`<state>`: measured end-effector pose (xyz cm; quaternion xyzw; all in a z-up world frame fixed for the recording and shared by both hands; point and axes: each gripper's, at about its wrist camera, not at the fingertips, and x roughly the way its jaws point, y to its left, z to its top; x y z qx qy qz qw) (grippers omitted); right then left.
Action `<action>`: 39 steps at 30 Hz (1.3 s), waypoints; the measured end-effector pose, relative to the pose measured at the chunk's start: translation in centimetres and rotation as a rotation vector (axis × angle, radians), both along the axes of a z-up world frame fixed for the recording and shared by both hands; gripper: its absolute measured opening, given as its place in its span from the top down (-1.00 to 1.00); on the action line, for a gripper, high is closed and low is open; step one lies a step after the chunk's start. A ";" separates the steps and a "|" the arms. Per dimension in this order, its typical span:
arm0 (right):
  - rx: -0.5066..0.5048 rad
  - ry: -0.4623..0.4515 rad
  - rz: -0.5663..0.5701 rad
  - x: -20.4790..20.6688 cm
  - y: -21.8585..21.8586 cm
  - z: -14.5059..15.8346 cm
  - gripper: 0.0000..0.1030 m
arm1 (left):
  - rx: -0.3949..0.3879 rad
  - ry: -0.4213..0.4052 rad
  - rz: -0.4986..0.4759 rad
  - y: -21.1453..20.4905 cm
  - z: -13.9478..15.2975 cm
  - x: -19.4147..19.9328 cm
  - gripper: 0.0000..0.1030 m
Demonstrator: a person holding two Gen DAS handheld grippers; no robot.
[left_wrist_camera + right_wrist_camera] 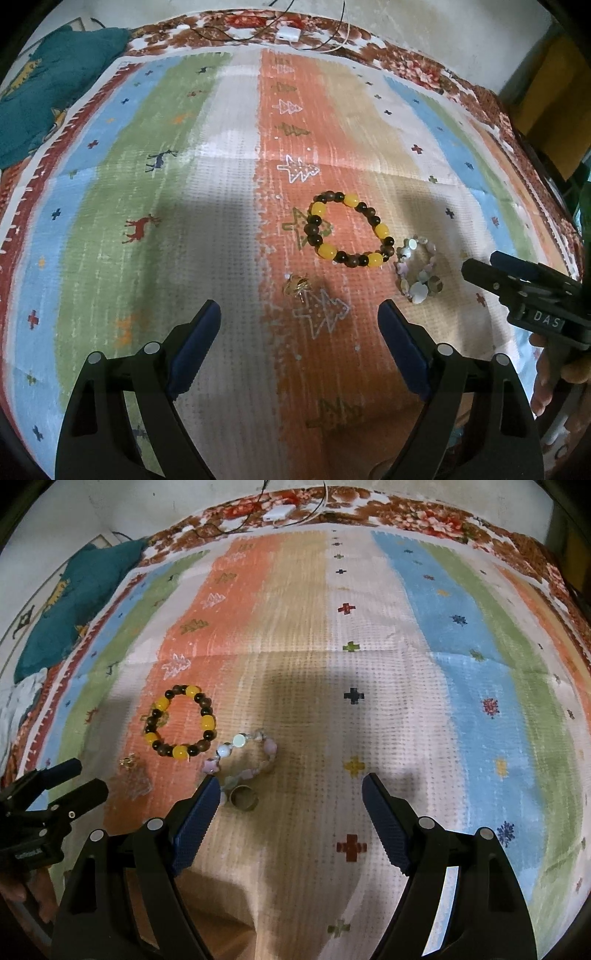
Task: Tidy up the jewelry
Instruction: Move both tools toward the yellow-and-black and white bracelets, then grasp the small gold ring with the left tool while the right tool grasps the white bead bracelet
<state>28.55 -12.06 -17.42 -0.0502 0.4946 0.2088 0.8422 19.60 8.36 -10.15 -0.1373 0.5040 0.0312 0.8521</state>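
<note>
A yellow and brown bead bracelet [348,229] lies on the striped cloth [229,184]; it also shows in the right wrist view [181,722]. A pale pink and white bead bracelet [417,267] lies just right of it, also in the right wrist view [243,757]. A brass ring [243,798] sits beside it. A small gold piece [296,286] lies just ahead of my left gripper [299,325], which is open and empty. My right gripper [288,797] is open and empty, its left finger next to the ring. The right gripper also shows in the left wrist view [495,269].
A teal cloth [48,85] lies at the far left corner. A white box with cables [288,35] sits at the far edge on a floral blanket [424,66]. The left gripper shows at the left edge of the right wrist view [70,779].
</note>
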 end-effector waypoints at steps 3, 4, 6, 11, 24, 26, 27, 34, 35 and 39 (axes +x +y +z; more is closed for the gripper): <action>0.001 0.002 -0.002 0.4 0.4 -0.2 -0.54 | -0.004 0.006 -0.007 -0.1 -0.1 0.5 -0.65; 0.002 0.006 -0.004 0.5 0.4 -0.4 -0.54 | 0.002 0.006 -0.010 -0.2 -0.2 0.7 -0.65; -0.001 0.016 -0.006 0.8 0.6 -0.7 -0.54 | 0.007 0.010 -0.013 -0.2 -0.3 1.2 -0.65; -0.008 0.037 -0.009 1.9 1.2 -1.7 -0.54 | -0.006 0.031 -0.008 0.1 -1.1 1.8 -0.59; -0.047 0.046 0.004 3.2 2.2 -3.0 -0.54 | -0.015 0.063 -0.020 0.6 -2.5 2.5 -0.34; -0.060 0.028 0.019 3.2 2.5 -3.2 -0.54 | 0.002 0.064 -0.020 0.5 -2.5 2.5 -0.24; -0.066 0.020 0.024 3.2 2.6 -3.2 -0.54 | 0.017 0.068 -0.019 0.4 -2.6 2.5 -0.20; -0.124 -0.009 0.038 3.1 3.0 -3.6 -0.26 | 0.061 0.074 -0.012 0.6 -2.7 2.4 0.21; -0.123 -0.007 0.040 3.1 2.9 -3.5 -0.21 | 0.070 0.073 -0.013 0.7 -2.7 2.4 0.30; -0.125 -0.001 0.043 3.4 2.5 -3.4 0.41 | 0.069 0.069 -0.024 0.6 -2.7 2.3 0.64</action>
